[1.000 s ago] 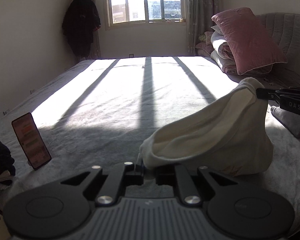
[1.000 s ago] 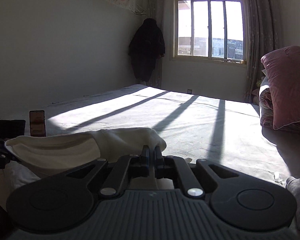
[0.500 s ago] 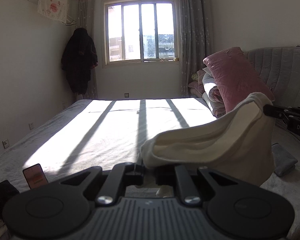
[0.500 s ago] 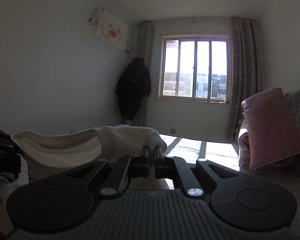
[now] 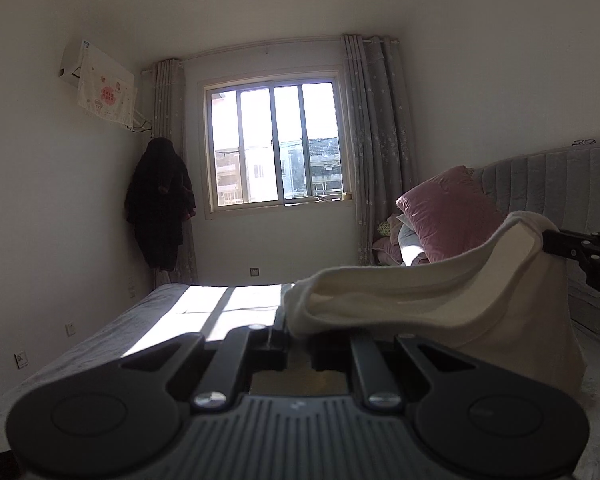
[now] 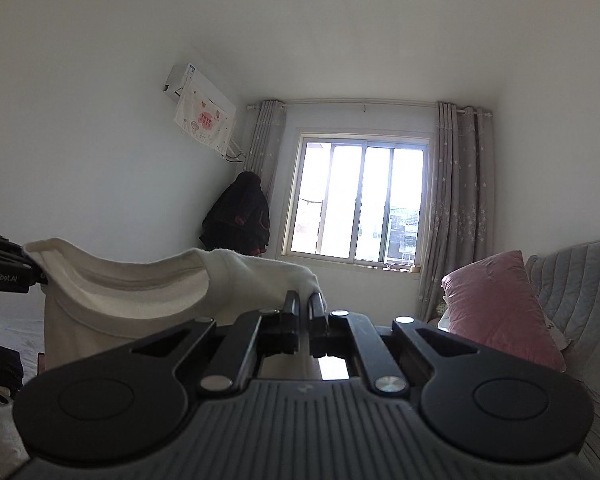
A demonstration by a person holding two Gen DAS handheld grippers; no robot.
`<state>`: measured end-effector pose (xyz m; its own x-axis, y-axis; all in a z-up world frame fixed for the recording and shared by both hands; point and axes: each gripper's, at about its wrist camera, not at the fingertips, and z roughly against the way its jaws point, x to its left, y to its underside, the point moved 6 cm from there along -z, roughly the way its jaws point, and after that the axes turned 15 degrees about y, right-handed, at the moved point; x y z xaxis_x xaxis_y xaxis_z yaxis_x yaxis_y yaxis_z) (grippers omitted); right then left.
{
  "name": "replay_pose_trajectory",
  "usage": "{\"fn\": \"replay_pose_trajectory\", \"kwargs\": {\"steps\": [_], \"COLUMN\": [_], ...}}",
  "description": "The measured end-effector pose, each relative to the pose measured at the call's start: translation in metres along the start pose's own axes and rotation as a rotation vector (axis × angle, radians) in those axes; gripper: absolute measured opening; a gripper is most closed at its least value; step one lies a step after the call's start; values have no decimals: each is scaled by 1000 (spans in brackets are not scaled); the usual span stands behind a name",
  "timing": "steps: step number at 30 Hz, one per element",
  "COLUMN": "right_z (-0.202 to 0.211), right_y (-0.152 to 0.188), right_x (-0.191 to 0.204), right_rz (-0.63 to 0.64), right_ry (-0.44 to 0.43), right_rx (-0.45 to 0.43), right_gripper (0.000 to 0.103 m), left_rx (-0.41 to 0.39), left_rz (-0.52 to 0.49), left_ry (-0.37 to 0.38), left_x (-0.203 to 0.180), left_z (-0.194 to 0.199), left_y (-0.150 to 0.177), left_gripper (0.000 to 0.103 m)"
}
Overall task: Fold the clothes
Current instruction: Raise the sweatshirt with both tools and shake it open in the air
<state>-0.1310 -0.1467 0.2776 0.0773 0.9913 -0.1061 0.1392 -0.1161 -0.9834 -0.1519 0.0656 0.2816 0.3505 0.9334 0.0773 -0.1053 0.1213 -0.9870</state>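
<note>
Between my two grippers hung the cream garment [image 5: 440, 300], lifted off the bed [image 5: 204, 312]; my left gripper [image 5: 290, 330] was clamped on one end of its upper edge, though cloth draped over the far finger so the pinch itself was partly hidden; my right gripper [image 6: 304, 306] had its fingers nearly together with the other end of that edge nipped between them. I judged the long axis to run gripper to gripper, sagging in a shallow curve midway, with the body of the cloth hanging down below that edge; the hem I could not see. How far the folding stood I could not settle: the raised cloth would fit a piece being spread for a fold or one already doubled and being carried; no finished stack was in view. Farther ahead of both grippers lay the sunlit bed, a pink pillow [image 6: 500, 308] off to the right, then the window [image 5: 276, 144].
</note>
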Motion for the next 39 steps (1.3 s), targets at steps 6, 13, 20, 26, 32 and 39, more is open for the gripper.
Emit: {"fn": "replay_pose_trajectory", "kwargs": {"steps": [6, 13, 20, 26, 32, 39], "right_z": [15, 2, -54, -110, -145, -186], "right_y": [-6, 30, 81, 120, 158, 201], "right_x": [2, 7, 11, 10, 11, 21], "right_rz": [55, 99, 122, 114, 85, 64], "right_ry": [53, 91, 144, 176, 190, 173], "right_rx": [-14, 54, 162, 265, 355, 454], "right_gripper": [5, 5, 5, 5, 5, 5], "left_rx": [-17, 62, 160, 221, 274, 344], "left_rz": [-35, -58, -54, -53, -53, -42], "left_ry": [-4, -17, -23, -32, -46, -71], "left_x": [-5, -1, 10, 20, 28, 43], "left_z": [4, -31, -107, -176, -232, -297], "left_y": [-9, 13, 48, 68, 93, 129], "left_gripper": [9, 9, 9, 9, 9, 10]}}
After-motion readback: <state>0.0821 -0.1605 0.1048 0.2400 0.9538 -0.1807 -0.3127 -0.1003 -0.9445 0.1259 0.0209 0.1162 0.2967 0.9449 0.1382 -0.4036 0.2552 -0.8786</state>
